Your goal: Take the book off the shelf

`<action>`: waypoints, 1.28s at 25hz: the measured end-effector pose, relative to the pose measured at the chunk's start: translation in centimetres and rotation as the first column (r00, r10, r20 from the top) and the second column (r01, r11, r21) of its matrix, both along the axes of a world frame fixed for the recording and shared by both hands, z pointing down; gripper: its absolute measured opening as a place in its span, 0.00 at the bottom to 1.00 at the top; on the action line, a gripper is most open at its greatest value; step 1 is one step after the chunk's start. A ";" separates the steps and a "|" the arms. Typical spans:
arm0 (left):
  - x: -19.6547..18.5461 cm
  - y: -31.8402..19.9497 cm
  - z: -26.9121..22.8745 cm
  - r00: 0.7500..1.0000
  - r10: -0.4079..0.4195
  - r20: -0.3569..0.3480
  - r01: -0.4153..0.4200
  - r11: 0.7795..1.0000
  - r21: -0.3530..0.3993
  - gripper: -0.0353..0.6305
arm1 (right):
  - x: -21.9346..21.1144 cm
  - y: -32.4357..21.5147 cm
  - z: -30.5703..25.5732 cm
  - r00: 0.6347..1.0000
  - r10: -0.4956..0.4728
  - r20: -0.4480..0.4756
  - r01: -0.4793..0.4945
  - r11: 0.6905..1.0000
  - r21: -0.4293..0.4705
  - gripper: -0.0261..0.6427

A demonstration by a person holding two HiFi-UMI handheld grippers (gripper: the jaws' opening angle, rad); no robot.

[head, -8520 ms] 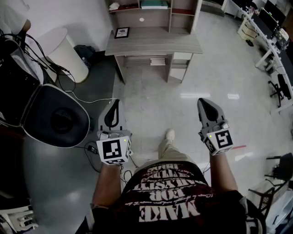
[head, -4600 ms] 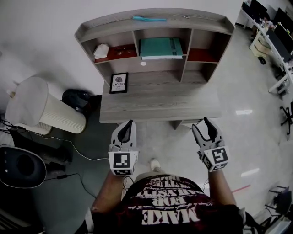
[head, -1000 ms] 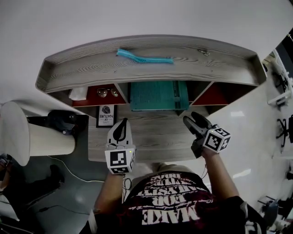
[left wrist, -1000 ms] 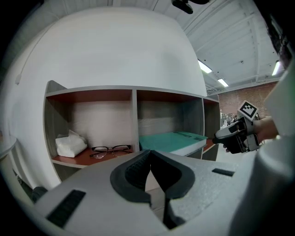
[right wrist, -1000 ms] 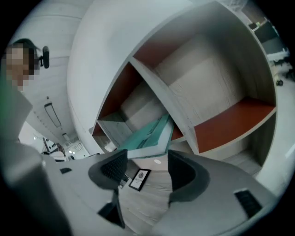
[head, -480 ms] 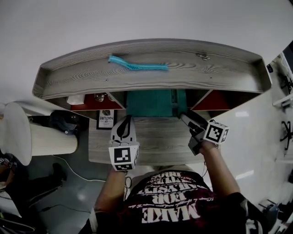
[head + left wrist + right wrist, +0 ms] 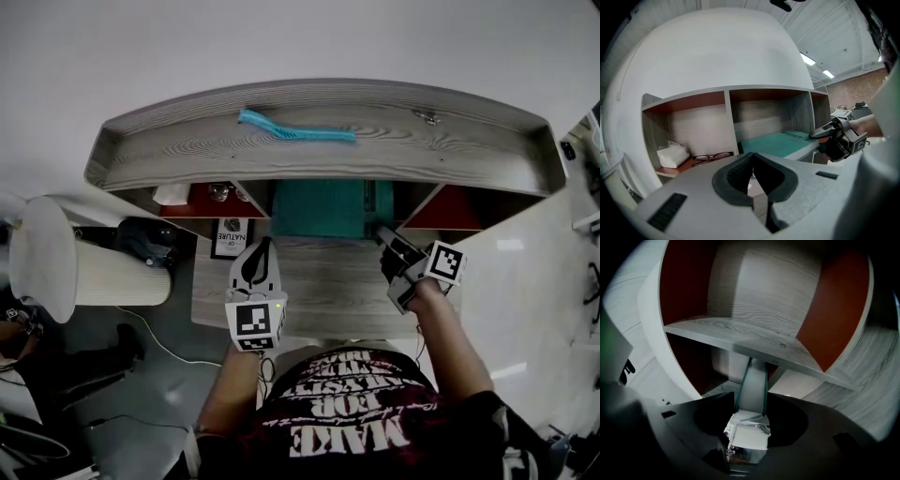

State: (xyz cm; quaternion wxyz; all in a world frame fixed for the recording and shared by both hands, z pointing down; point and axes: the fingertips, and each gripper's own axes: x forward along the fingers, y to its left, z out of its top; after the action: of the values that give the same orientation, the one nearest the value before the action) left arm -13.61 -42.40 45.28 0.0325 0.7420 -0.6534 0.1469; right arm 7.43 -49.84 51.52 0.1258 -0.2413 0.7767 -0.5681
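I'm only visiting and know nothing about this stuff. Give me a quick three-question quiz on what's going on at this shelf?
1. Which shelf compartment holds the teal book? A left, B middle, C right.
2. True or false: the left hand-held gripper grips the glasses.
3. What stands between the jaws of the right hand-held gripper?
Key: 1 B. 2 False: its jaws are together, empty, above the desk; the glasses lie in the left compartment. 3 The teal book's corner, as the jaws close on it.
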 end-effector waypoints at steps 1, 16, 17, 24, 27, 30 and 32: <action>-0.3 0.3 0.3 1.000 -0.005 0.001 0.005 1.000 -0.007 0.06 | 0.1 0.3 0.0 1.000 0.007 0.010 -0.007 1.000 -0.005 0.36; -4.2 5.7 1.7 1.000 0.002 -0.027 -0.003 0.999 -0.042 0.06 | 1.2 8.5 0.1 0.987 0.104 0.124 -0.092 0.991 -0.100 0.32; -4.5 6.1 1.6 1.000 0.006 -0.026 -0.007 0.999 -0.043 0.06 | 1.2 9.2 0.1 0.986 0.113 0.126 -0.100 0.990 -0.105 0.32; -5.6 8.2 0.2 0.999 0.031 -0.018 -0.031 0.999 -0.027 0.06 | 1.6 13.8 0.6 0.980 0.145 0.140 -0.128 0.984 -0.123 0.32; -5.5 8.9 0.2 0.999 0.040 -0.014 -0.041 0.999 -0.028 0.06 | 1.7 14.8 0.9 0.979 0.146 0.143 -0.129 0.984 -0.121 0.32; -5.5 9.5 0.4 0.999 0.046 -0.012 -0.047 0.998 -0.034 0.06 | 1.7 15.4 0.7 0.972 0.160 0.172 -0.143 0.984 -0.106 0.32; -5.6 9.9 0.5 0.999 0.047 -0.009 -0.047 0.998 -0.040 0.06 | 1.9 15.8 0.4 0.970 0.166 0.180 -0.153 0.985 -0.085 0.31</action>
State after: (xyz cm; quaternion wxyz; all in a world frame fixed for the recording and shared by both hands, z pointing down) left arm -19.25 -32.46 45.82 0.0464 0.7570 -0.6324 0.1578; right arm 9.33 -34.04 51.95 0.2346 -0.2531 0.7190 -0.6033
